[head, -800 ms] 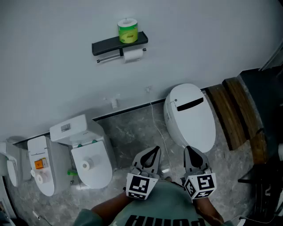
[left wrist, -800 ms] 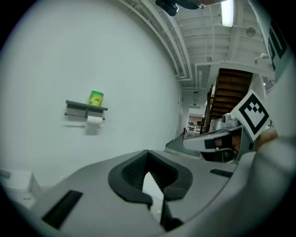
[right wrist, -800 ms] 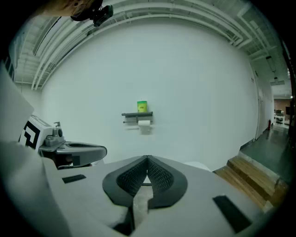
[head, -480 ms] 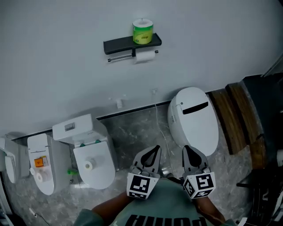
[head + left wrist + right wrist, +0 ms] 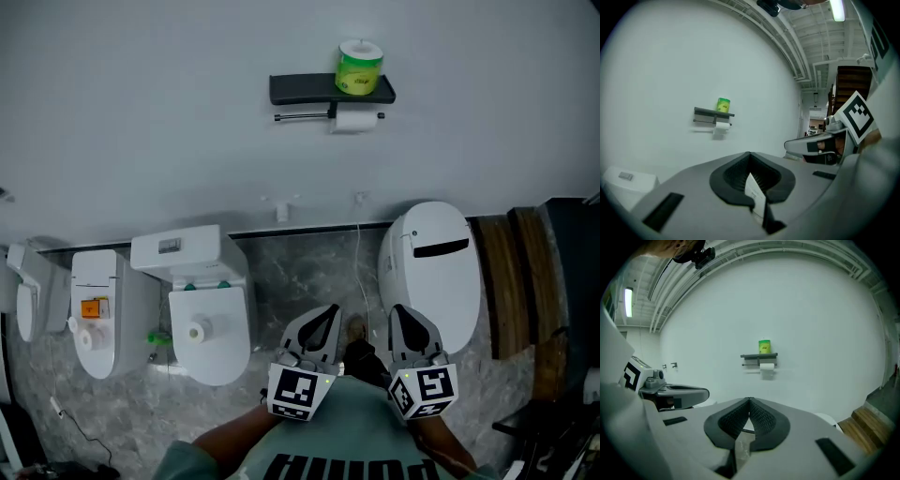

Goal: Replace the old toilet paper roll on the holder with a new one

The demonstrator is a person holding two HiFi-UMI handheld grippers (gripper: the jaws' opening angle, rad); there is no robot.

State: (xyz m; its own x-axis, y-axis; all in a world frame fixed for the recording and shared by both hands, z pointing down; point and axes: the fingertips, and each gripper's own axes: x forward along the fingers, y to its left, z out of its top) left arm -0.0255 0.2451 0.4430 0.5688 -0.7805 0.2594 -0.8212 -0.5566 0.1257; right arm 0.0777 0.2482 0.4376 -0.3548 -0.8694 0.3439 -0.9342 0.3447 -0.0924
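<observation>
A black wall shelf (image 5: pixel 319 89) has a green-wrapped new roll (image 5: pixel 359 67) standing on it. The old white roll (image 5: pixel 354 121) hangs on the bar under the shelf's right end. Both grippers are held low in front of the person's chest, far from the wall. My left gripper (image 5: pixel 325 317) and right gripper (image 5: pixel 403 319) sit side by side, both shut with nothing in them. In the left gripper view the left gripper (image 5: pixel 749 154) points toward the shelf (image 5: pixel 714 112). In the right gripper view the right gripper (image 5: pixel 749 400) sits below the old roll (image 5: pixel 767 366) and the green roll (image 5: pixel 764 346).
A white toilet (image 5: pixel 433 267) stands just ahead on the right, under the shelf. A second toilet (image 5: pixel 202 309) with a small roll (image 5: pixel 195 331) on its lid stands at the left, and a third unit (image 5: pixel 103 323) lies further left. Wooden steps (image 5: pixel 511 281) are at the right. The floor is grey marble (image 5: pixel 300 272).
The head view has swung left, so shelf, rolls and toilets have slid rightward in the picture. Both grippers keep their place in front of the chest and stay shut.
</observation>
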